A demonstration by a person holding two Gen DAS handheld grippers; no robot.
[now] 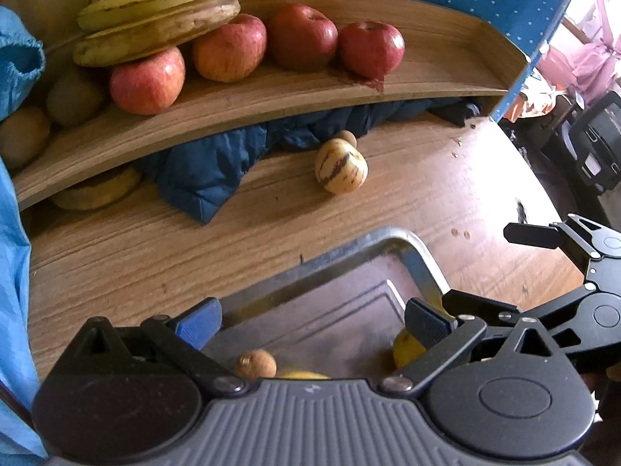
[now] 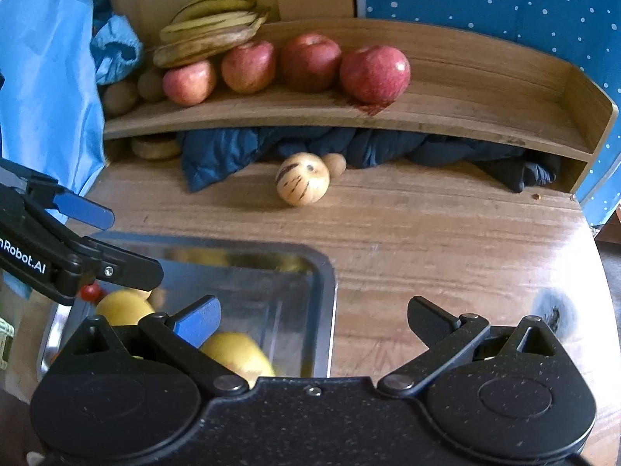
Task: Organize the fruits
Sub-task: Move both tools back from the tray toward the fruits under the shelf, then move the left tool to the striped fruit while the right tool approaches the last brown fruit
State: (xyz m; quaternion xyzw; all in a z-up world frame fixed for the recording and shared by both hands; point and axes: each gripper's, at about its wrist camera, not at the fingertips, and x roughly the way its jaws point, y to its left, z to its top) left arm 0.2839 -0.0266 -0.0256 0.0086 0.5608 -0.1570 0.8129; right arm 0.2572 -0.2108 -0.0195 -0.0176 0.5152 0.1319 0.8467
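A wooden shelf (image 1: pixel 271 93) (image 2: pixel 465 116) holds bananas (image 1: pixel 155 19) (image 2: pixel 209 27), several red apples (image 1: pixel 370 48) (image 2: pixel 374 73) and kiwis (image 1: pixel 23 136) (image 2: pixel 120 95). A pale striped melon (image 1: pixel 340 166) (image 2: pixel 302 178) lies on the wooden table (image 1: pixel 136 240) (image 2: pixel 446 240) with a small brown fruit (image 2: pixel 335 163) behind it. A metal tray (image 1: pixel 341 310) (image 2: pixel 302 272) holds yellow fruits (image 2: pixel 236 353) and a small brown fruit (image 1: pixel 256 365). My left gripper (image 1: pixel 310 322) is open over the tray. My right gripper (image 2: pixel 314 320) is open over the tray's right edge, empty.
A dark blue cloth (image 1: pixel 202 178) (image 2: pixel 240 151) is stuffed under the shelf. A light blue sleeve (image 1: pixel 15 62) (image 2: pixel 42 77) hangs at the left. A small red fruit (image 2: pixel 90 292) lies in the tray. The table's edge falls off at the right.
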